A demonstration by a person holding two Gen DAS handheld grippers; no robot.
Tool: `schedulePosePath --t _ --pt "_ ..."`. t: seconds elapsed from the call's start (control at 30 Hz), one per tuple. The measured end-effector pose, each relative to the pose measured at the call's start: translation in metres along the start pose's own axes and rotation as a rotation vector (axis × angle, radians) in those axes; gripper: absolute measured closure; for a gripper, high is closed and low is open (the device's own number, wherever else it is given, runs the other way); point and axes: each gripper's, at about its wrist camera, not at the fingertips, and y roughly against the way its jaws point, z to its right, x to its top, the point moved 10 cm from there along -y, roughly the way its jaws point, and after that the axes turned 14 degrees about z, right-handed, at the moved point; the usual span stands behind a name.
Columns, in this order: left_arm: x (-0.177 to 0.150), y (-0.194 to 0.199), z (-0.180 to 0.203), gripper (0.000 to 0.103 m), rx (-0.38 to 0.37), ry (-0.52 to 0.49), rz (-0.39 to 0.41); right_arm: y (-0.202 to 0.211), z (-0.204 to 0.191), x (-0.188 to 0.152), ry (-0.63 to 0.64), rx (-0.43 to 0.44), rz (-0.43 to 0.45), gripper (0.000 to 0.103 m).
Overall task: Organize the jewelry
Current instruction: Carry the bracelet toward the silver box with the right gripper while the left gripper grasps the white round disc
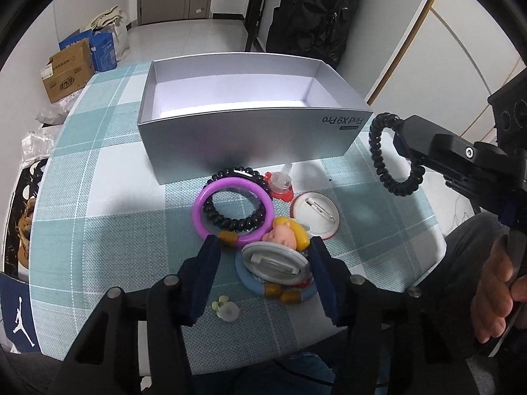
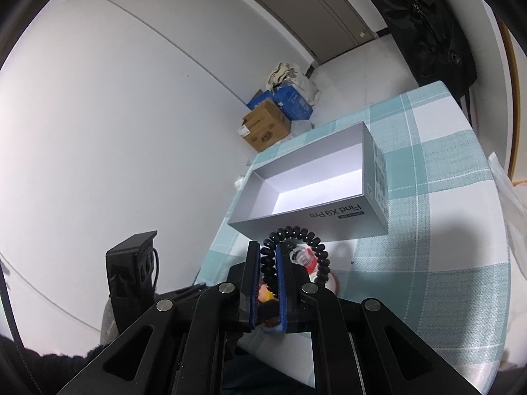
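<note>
Nearest the left wrist camera, the left gripper [image 1: 263, 256] is seen with its fingers [image 1: 206, 270] spread wide on either side of an oval badge [image 1: 275, 263], which lies back-up on a blue ring [image 1: 253, 279]; nothing is gripped by them. Just before the badge, toward the box [image 1: 250, 138], a small doll head [image 1: 290, 235] is wedged against a purple ring [image 1: 234, 212], and a black coil tie [image 1: 235, 222] lies inside and partly under that ring. A round pin badge [image 1: 314, 212] and a red-and-clear piece [image 1: 281, 181] lie to the right of the purple ring, close to the box's near wall. A small pale flower charm [image 1: 225, 307] lies on the checked worktop [image 1: 115, 237] on the near side of the pile, between the left fingers.

The right gripper [image 2: 268, 263] is held off the worktop, to the right of the box, with its fingers narrow and closed on a second coil tie [image 2: 296, 250]; most of the loop hangs free beyond the fingertips. The box is open, and its floor appears bare as far as can be seen.

The step in hand is judged to be the carrying of this held tie to the box. What the next move calls for is that the right gripper be brought over the box's near rim, lowered enough that the loop clears the wall, and only then opened. Since the coil is springy, a release low inside the box would be the safer one. The pile before the box has yet to be sorted.
</note>
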Motion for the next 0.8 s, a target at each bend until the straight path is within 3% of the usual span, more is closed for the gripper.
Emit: schedulePosePath --t 0.07,0.13,0.43,0.8 --pt "0.0 0.002 0.001 0.057 -0.01 0.005 0.003 -0.001 0.0 -0.001 -0.002 -0.002 -0.003 0.094" --pt "0.0 0.004 0.005 0.069 -0.03 0.006 0.005 -0.001 0.0 -0.001 0.003 -0.003 -0.002 0.094" --pt "0.002 0.005 0.005 0.069 -0.031 -0.012 0.009 -0.002 0.001 -0.001 0.003 -0.012 -0.001 0.094" --pt "0.014 0.015 -0.001 0.069 -0.09 0.079 0.052 -0.003 0.003 -0.001 0.005 -0.019 0.0 0.094"
